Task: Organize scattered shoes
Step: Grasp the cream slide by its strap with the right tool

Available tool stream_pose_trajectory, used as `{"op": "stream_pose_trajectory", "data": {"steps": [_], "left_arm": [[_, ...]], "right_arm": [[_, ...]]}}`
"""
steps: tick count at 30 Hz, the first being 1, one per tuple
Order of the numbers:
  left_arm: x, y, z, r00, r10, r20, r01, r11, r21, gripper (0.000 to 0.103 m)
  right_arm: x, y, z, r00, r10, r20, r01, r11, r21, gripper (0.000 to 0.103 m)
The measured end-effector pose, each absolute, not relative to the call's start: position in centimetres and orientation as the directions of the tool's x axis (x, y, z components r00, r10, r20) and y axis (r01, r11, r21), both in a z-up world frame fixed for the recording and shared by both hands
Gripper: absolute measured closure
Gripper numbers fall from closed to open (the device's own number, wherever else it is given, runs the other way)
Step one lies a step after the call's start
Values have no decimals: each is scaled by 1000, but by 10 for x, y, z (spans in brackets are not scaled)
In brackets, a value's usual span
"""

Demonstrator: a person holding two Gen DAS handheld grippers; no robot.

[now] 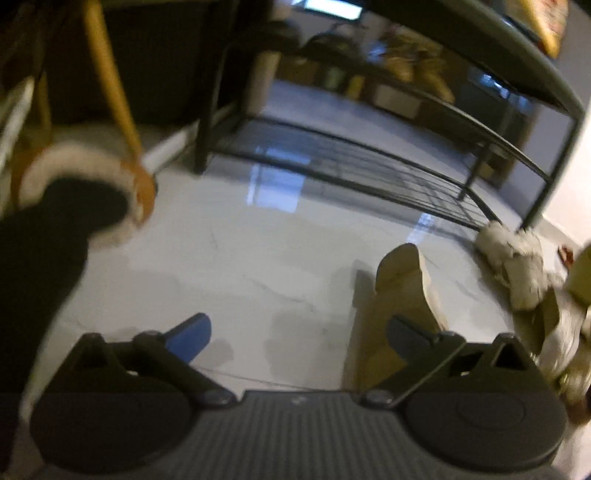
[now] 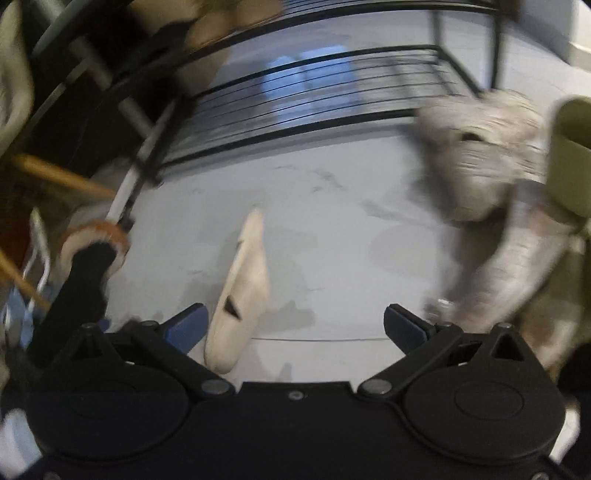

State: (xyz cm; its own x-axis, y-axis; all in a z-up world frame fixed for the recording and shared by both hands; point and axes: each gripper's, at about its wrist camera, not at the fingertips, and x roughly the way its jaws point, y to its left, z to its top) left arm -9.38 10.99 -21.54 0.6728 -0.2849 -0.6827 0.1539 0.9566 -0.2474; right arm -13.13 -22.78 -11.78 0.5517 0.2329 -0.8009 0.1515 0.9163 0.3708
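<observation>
Beige slipper: lies tipped on its side on the pale floor; in the left wrist view (image 1: 400, 295) it runs forward from just behind the right-hand finger, partly hidden by it; in the right wrist view (image 2: 243, 291) it sits just inside the left-hand finger, heel end near the tip, toe pointing ahead.
Left gripper (image 1: 295, 334): fingers spread wide, nothing between them but bare floor.
Right gripper (image 2: 293, 326): fingers spread wide, gripping nothing; the slipper lies in the gap toward its left side.
Fluffy white slipper: ahead and to the right of both grippers' fingers (image 1: 511, 258) (image 2: 480, 155), near the foot of the rack; blurred.
Black wire shoe rack (image 1: 369, 162) (image 2: 314, 99): straight ahead, beyond the fingertips.
Fur-trimmed dark boot: far left of the fingers (image 1: 85, 192) (image 2: 94, 247).
Left wrist view only: the room beyond the rack.
Right wrist view only: an olive container (image 2: 570, 155) at the far right, and blurred tan footwear (image 2: 207, 22) on an upper shelf of the rack.
</observation>
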Motion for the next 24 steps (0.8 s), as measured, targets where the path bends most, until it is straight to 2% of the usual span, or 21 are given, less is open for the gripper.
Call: {"op": "stream_pose_trajectory", "data": {"steps": [7, 10, 11, 12, 13, 14, 18, 21, 24], "left_arm": [[-87, 118, -226, 654, -185, -733, 82, 981, -175, 1], [-86, 123, -227, 650, -183, -738, 56, 979, -194, 1], [-85, 125, -228, 650, -181, -738, 48, 979, -198, 1], [-85, 126, -228, 651, -177, -738, 41, 979, -198, 1], [-82, 128, -228, 652, -173, -739, 36, 980, -198, 1], [-80, 131, -229, 653, -169, -738, 29, 980, -198, 1], [-76, 136, -230, 654, -154, -741, 1, 979, -203, 1], [-75, 140, -230, 650, -151, -745, -22, 976, -218, 1], [-74, 142, -231, 646, -151, -748, -36, 973, -228, 1]], "right_arm": [[-106, -182, -222, 596, 296, -746, 407, 689, 599, 0], [-107, -163, -259, 576, 278, -769, 487, 639, 596, 1], [-107, -160, -262, 575, 275, -770, 490, 638, 594, 4], [-107, -154, -266, 575, 263, -775, 490, 647, 584, 16], [-107, -148, -269, 575, 249, -779, 490, 658, 572, 35], [-106, -145, -270, 577, 245, -779, 482, 668, 567, 44], [-103, -136, -259, 585, 222, -780, 440, 721, 535, 49], [-105, -141, -239, 642, 119, -757, 414, 777, 473, 49], [-105, -151, -212, 689, -46, -724, 410, 848, 336, 50]]}}
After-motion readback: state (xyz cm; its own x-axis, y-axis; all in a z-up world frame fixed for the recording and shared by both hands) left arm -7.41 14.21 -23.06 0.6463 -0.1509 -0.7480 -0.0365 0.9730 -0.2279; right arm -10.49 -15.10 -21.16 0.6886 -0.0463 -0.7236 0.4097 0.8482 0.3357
